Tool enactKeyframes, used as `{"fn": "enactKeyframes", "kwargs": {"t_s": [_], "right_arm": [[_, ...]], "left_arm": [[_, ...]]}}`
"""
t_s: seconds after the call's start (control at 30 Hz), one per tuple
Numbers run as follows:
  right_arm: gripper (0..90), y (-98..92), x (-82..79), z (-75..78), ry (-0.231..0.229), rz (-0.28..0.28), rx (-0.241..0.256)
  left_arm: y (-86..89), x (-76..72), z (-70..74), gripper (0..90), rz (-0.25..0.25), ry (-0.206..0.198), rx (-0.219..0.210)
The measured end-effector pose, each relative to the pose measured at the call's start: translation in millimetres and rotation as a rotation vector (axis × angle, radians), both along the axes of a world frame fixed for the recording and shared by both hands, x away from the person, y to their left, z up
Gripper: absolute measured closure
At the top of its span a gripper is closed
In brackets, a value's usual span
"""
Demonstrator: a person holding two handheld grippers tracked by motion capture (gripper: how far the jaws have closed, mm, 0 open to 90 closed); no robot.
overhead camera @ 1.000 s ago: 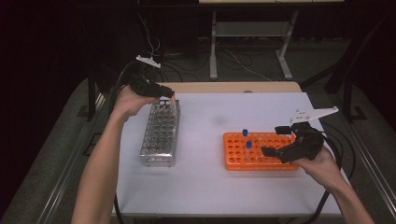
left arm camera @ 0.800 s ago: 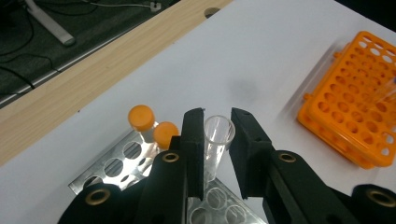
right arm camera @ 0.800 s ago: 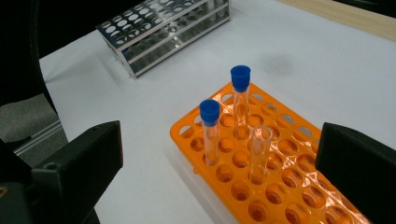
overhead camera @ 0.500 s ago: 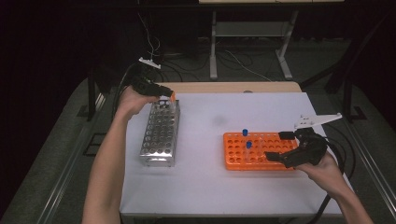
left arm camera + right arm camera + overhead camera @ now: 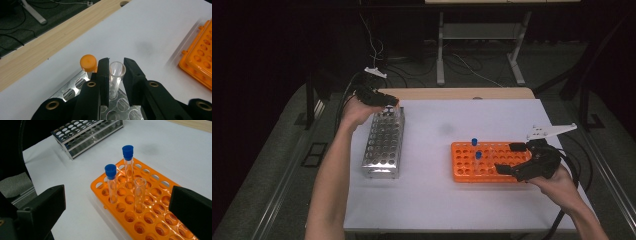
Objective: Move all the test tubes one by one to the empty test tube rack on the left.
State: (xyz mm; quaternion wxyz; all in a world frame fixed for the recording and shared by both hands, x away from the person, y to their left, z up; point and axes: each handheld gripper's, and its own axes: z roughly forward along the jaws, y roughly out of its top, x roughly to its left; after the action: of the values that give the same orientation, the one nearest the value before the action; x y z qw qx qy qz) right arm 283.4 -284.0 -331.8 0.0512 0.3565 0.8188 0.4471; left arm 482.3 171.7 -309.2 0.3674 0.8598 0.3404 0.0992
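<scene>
A metal tube rack [image 5: 383,145] lies at the table's left, an orange rack [image 5: 467,167] at the right. My left gripper [image 5: 387,102] is at the metal rack's far end, its jaws shut on an uncapped clear tube [image 5: 116,75] that stands in a hole. An orange-capped tube [image 5: 88,63] stands just beside it. My right gripper [image 5: 510,158] hangs open over the orange rack's right part. In the right gripper view an uncapped clear tube [image 5: 140,192] and two blue-capped tubes [image 5: 111,182] [image 5: 128,162] stand in the orange rack [image 5: 150,220], ahead of the wide-open jaws.
The white table top [image 5: 437,200] runs to a wooden strip [image 5: 462,93] at the far edge. Cables and a stand's legs lie on the dark floor beyond. Between the two racks the top is bare white surface.
My right gripper has drawn back a little toward the near edge, away from the tubes in the orange rack. The left gripper has stayed at the metal rack's far end.
</scene>
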Motion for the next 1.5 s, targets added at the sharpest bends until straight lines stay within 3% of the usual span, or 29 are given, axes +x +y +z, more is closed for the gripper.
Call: {"fn": "enactKeyframes", "kwargs": {"t_s": [0.67,0.87,1.07,1.4,1.5], "right_arm": [[0.4,1.9,0.9,-3.2,0.006,0.009,0.005],[0.4,0.7,0.6,-6.6,0.012,0.010,0.005],[0.4,-1.3,1.0,-10.6,0.012,0.004,-0.001],[0.5,-2.5,10.5,-22.7,0.024,0.003,-0.033],[0.5,-1.5,14.9,-28.6,0.029,0.002,-0.048]], "left_arm": [[1.3,-1.9,-21.0,73.6,0.003,0.035,-0.007],[2.4,-6.1,-16.2,58.2,0.003,0.064,-0.036],[1.5,-21.1,-9.0,38.0,0.018,0.085,-0.052],[2.3,-66.5,10.1,11.5,0.028,0.017,-0.126],[1.9,-82.7,12.4,0.0,0.039,-0.001,-0.138]]}}
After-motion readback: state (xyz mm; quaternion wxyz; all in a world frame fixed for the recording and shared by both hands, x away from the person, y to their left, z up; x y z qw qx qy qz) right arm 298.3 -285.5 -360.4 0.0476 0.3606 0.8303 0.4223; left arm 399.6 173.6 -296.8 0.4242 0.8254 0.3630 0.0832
